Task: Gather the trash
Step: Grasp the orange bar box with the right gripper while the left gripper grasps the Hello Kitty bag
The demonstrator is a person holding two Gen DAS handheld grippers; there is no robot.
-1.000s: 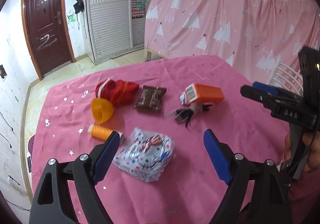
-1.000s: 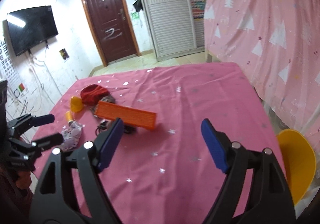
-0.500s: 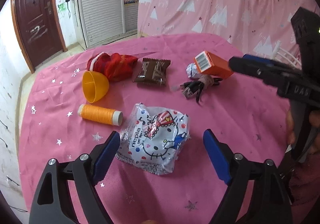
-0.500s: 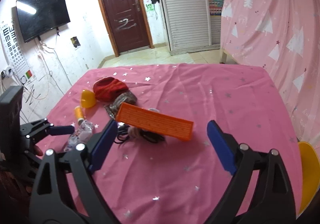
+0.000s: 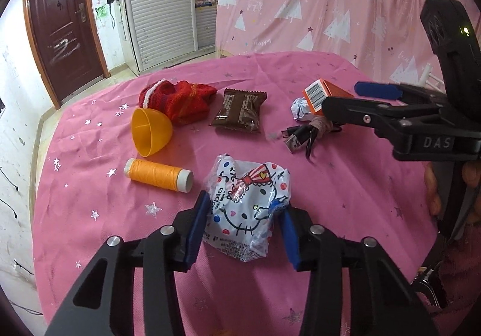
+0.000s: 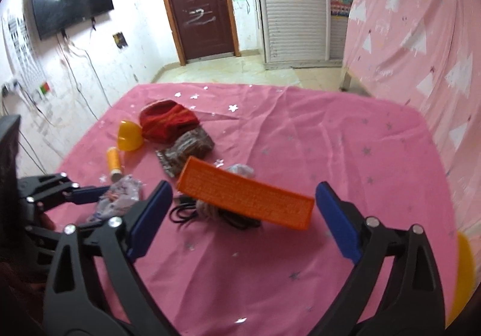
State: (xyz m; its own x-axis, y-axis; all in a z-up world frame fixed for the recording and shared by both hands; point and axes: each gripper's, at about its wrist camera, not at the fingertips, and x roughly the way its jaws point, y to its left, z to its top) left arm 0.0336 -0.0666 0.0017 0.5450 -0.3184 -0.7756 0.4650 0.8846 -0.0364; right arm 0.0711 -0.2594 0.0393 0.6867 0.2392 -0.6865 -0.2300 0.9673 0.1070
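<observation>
My left gripper (image 5: 245,226) is shut on a crumpled white Hello Kitty wrapper (image 5: 248,209) lying on the pink tablecloth; it also shows in the right wrist view (image 6: 118,196). My right gripper (image 6: 243,215) is open, its fingers either side of an orange box (image 6: 245,196), apart from it. The box (image 5: 326,94) leans over a coiled black cable (image 5: 306,133). A brown snack wrapper (image 5: 239,113) and a crumpled paper ball (image 5: 300,107) lie further back.
A red knitted hat (image 5: 177,98), an orange half-shell cup (image 5: 150,131) and an orange thread spool (image 5: 157,175) lie at the left of the table (image 5: 345,200). A yellow chair (image 6: 461,273) stands at the right edge. A pink curtain hangs behind.
My left gripper moved forward and closed on the Hello Kitty wrapper. My right gripper moved closer to the orange box and stayed open.
</observation>
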